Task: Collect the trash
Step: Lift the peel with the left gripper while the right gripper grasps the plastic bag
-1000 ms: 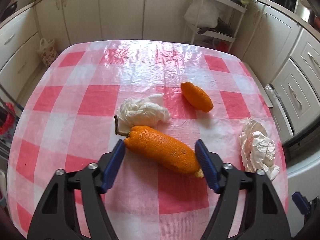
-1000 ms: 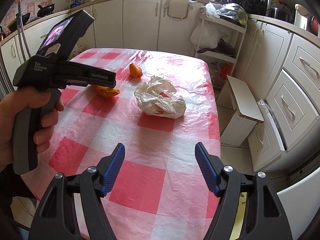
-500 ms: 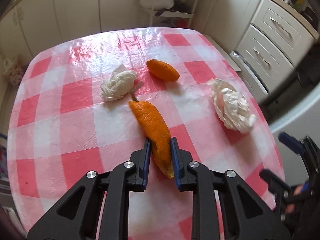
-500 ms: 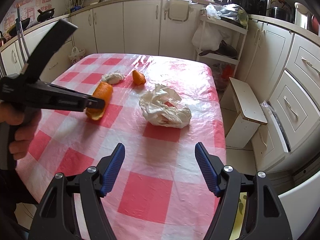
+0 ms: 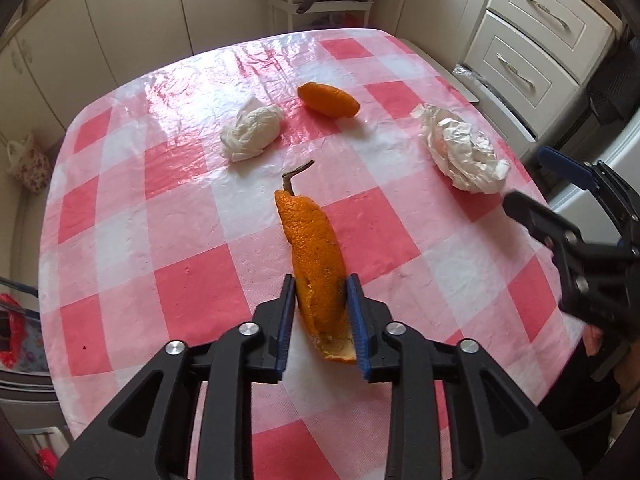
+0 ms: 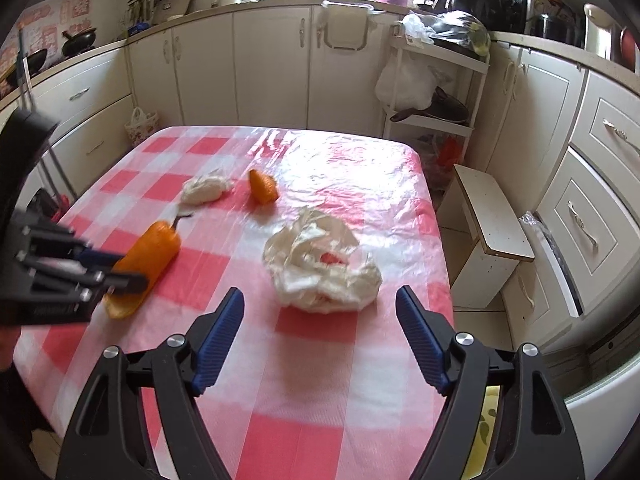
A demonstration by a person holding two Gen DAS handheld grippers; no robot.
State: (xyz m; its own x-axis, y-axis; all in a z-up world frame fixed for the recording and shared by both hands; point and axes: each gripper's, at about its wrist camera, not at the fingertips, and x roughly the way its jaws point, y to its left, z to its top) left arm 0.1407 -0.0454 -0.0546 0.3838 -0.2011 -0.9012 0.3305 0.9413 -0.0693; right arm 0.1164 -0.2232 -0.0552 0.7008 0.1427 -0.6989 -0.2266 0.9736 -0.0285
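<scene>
My left gripper [image 5: 320, 320] is shut on a long orange peel [image 5: 314, 256] and holds it above the checked tablecloth [image 5: 180, 280]; the peel also shows in the right wrist view [image 6: 148, 258]. A second orange peel [image 5: 328, 99] and a small white tissue wad [image 5: 252, 132] lie farther back. A thin brown stem [image 5: 298, 172] lies just beyond the held peel. A large crumpled white wrapper [image 6: 320, 268] lies in front of my right gripper [image 6: 320, 336], which is open and empty above the table's near edge.
White cabinets surround the table. A white wire rack [image 6: 436, 80] with bags stands behind it. A small white stool [image 6: 492, 220] stands right of the table. Drawers [image 6: 592, 216] line the right wall.
My left gripper closed on the long orange peel and lifted it back off the table, leaving the stem behind. My right gripper moved closer to the crumpled wrapper.
</scene>
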